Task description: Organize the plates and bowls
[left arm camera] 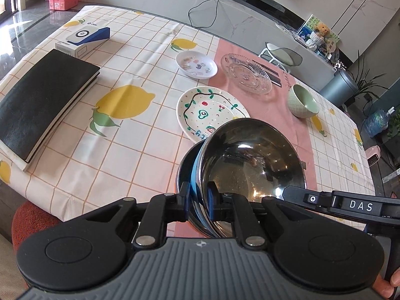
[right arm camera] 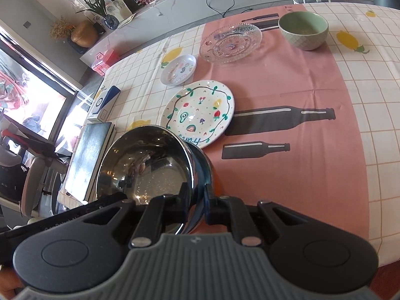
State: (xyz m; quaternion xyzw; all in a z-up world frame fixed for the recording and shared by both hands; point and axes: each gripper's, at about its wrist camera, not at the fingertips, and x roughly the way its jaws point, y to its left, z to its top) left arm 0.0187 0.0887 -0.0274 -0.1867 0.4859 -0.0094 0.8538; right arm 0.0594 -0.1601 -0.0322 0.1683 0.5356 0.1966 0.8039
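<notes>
A: Jaws first, please: how do they stand?

B: Both pairs are nearly closed and clamped on the same steel bowl (left arm camera: 252, 160). The left gripper (left arm camera: 199, 201) pinches the bowl's near-left rim, one blue pad inside the wall, one outside. The right gripper (right arm camera: 197, 206) pinches the opposite rim in the same way.

A: How does the bowl sit between them?

B: Tilted, its shiny inside facing each camera. From the left wrist it leans to the right of the fingers; from the right wrist it leans to the left. A darker rounded rim shows just behind the steel wall. Whether that is a second bowl nested around it, I cannot tell.

A: What is hidden?

B: The bowl's base, and whether it touches the tablecloth (left arm camera: 140, 135). It also covers the near edge of the painted plate (right arm camera: 200, 112), which lies just beyond it.

A: And the other dishes?

B: Farther back stand a small white dish (left arm camera: 196, 65), a glass plate (left arm camera: 246, 73) and a green bowl (right arm camera: 303, 30), each apart from the others. A black book (left arm camera: 42, 100) lies at the left side of the table.
</notes>
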